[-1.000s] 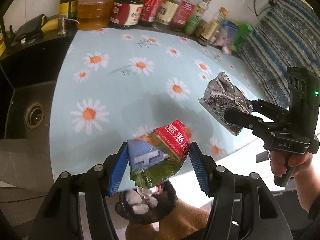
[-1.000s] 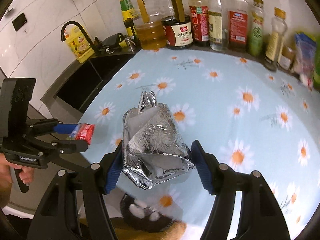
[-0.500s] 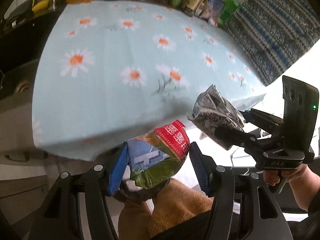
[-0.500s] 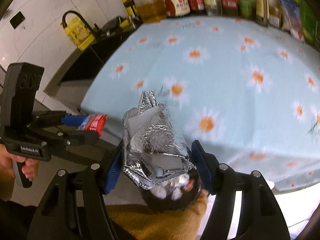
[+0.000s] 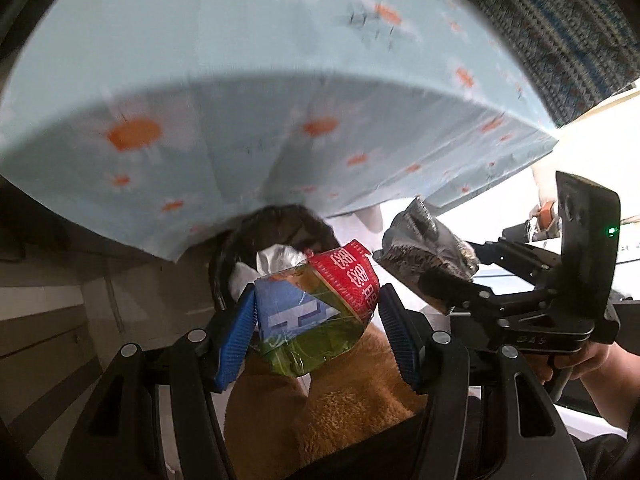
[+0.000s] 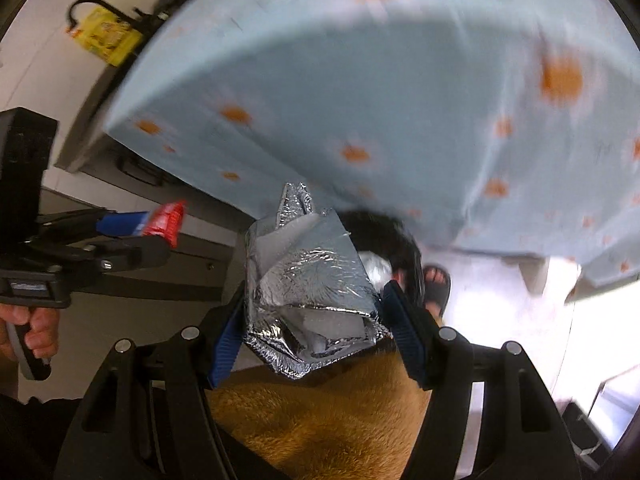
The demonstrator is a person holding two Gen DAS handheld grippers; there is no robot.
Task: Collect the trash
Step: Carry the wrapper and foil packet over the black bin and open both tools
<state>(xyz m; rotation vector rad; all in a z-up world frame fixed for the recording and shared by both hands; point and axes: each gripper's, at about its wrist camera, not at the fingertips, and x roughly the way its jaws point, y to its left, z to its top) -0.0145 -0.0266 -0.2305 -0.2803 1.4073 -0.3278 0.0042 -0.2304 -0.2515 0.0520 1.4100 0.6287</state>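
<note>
Foil wrapper (image 6: 308, 280) stands peak-up, pinched in the right tool (image 6: 312, 320); the left tool (image 5: 316, 320) pinches a colourful packet (image 5: 316, 308).

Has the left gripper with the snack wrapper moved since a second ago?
Yes. The left gripper, shut on the snack wrapper, has dropped from above the daisy tablecloth to below its hanging edge, toward the black bin.

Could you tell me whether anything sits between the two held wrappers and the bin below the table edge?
Nothing visible blocks them. The colourful wrapper in the left gripper and the foil wrapper in the right gripper hang just before the black bin, which already holds crumpled trash.
</note>
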